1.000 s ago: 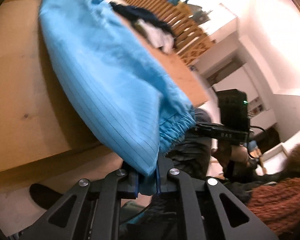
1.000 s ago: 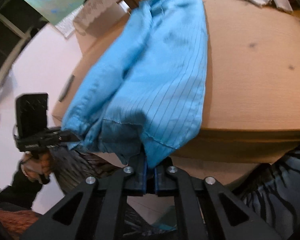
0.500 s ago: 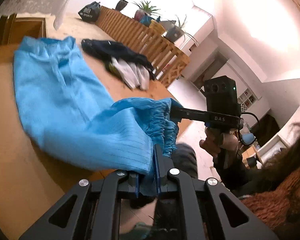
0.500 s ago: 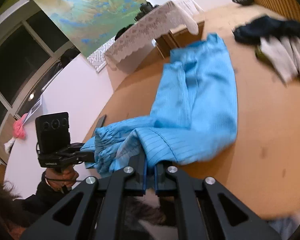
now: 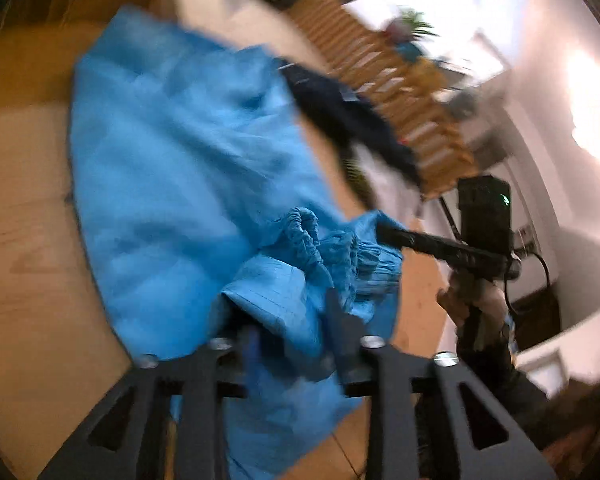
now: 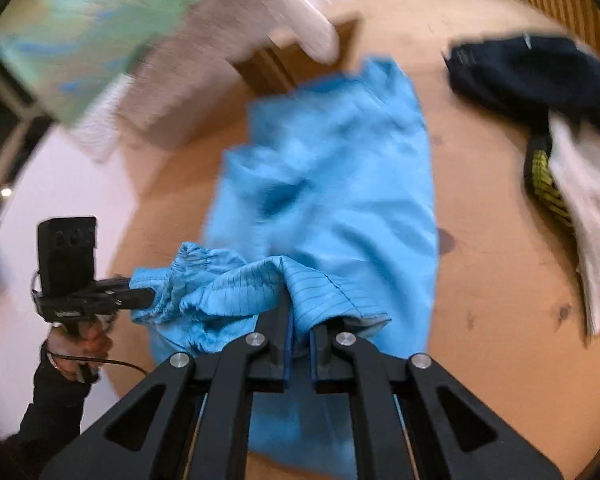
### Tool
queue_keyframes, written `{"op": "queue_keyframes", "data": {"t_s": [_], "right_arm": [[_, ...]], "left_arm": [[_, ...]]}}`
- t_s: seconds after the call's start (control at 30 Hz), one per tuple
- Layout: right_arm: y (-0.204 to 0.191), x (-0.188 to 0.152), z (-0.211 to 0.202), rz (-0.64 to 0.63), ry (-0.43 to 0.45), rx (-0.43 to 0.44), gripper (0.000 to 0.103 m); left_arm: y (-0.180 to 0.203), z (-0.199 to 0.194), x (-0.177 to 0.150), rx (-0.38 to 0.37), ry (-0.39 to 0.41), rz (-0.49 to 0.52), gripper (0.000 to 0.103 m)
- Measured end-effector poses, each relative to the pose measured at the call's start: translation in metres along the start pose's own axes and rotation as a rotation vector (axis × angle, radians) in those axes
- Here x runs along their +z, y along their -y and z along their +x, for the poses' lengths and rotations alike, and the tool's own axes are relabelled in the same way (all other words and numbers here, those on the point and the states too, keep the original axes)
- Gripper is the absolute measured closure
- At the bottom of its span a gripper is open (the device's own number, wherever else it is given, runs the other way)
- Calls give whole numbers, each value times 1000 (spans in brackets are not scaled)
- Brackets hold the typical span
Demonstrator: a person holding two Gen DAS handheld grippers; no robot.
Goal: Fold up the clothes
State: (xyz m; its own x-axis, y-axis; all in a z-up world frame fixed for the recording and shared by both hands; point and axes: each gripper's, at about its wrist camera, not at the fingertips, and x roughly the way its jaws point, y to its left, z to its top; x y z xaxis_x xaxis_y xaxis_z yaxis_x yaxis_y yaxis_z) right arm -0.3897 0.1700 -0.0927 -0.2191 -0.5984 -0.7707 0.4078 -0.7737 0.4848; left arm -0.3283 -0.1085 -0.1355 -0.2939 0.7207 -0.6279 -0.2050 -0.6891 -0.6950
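One light blue pinstriped garment (image 6: 332, 184) lies spread on the wooden surface (image 6: 492, 264), its gathered elastic hem folded back over itself at the near end. Beside it, toward the slatted wooden railing (image 5: 384, 76), sits one heap of other clothes: a dark navy piece (image 6: 540, 76) on top, a white piece (image 6: 592, 216) under it and a yellow-green striped bit (image 6: 544, 176) showing between them. Two tools are at work, one in each of the person's hands.

The left tool (image 5: 294, 344) has its jaws partly spread and opening; blue fabric from the garment's near edge sits between them, loose rather than pinched as far as the blurred frame shows. The right tool (image 6: 299, 354) has its jaws nearly pressed together, easing apart, with a thin fold of the garment's hem still pinched between the blue pads (image 6: 287, 354).

The left wrist view alone shows potted plants (image 5: 414, 26) on top of the railing, and the right tool reaching into the gathered hem from the side away from the heap, with the hand (image 5: 472, 300) gripping its handle. The right wrist view alone shows a landscape painting (image 6: 84, 28) and a lace-covered cabinet (image 6: 204, 64) beyond the garment's far end, plus the left tool touching the gathered hem and the dark sleeve (image 6: 48, 404) behind it.
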Motion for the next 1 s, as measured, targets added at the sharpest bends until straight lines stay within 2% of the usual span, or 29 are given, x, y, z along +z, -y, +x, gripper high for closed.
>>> {"op": "queue_keyframes", "data": {"t_s": [0.1,0.13,0.17,0.27,0.3,0.43,0.5,0.53,0.57,0.6,0.67,0.7,0.73,0.77,0.8,0.87,0.93,0.97,1.0], "right_arm": [[19,15,25,80,-109,-12,90],[21,19,25,98,-116,14,88],[24,23,23,115,-118,45,86],[23,31,3,153,-111,133,83],[23,32,-5,167,-105,161,82],[11,34,-39,111,-36,138,81],[3,33,-49,65,-24,136,79],[0,31,-50,67,-32,174,71],[1,31,-43,95,-62,245,58],[2,31,-35,128,-94,320,54],[7,31,-10,223,-169,391,53],[6,30,-2,235,-185,386,53],[6,32,5,229,-179,321,53],[5,33,5,209,-160,261,53],[3,35,4,186,-140,202,53],[1,33,-7,145,-100,196,53],[-3,25,-22,62,-51,151,53],[-8,20,-26,-12,-28,79,53],[-13,14,-29,-92,-5,-3,53]], "left_arm": [[-7,1,17,-56,-9,-13,58],[-4,-2,20,-54,-4,1,49],[0,-5,22,-50,1,16,44],[12,-15,28,-40,15,57,42],[17,-22,30,-16,30,73,42],[35,-55,19,89,106,155,42],[47,-56,10,97,109,196,42],[53,-57,6,100,110,216,42],[58,-52,3,89,97,233,42],[63,-46,0,77,84,250,42],[71,-24,-4,58,42,289,42],[70,-14,-4,55,19,290,42],[69,-3,-4,51,-4,290,42],[66,10,-2,79,-31,285,42],[55,22,-1,155,-54,270,42],[26,39,-1,284,-97,209,49],[8,32,-5,248,-75,139,52],[5,22,-5,222,-41,122,52],[10,16,-4,234,-13,142,52]]}}
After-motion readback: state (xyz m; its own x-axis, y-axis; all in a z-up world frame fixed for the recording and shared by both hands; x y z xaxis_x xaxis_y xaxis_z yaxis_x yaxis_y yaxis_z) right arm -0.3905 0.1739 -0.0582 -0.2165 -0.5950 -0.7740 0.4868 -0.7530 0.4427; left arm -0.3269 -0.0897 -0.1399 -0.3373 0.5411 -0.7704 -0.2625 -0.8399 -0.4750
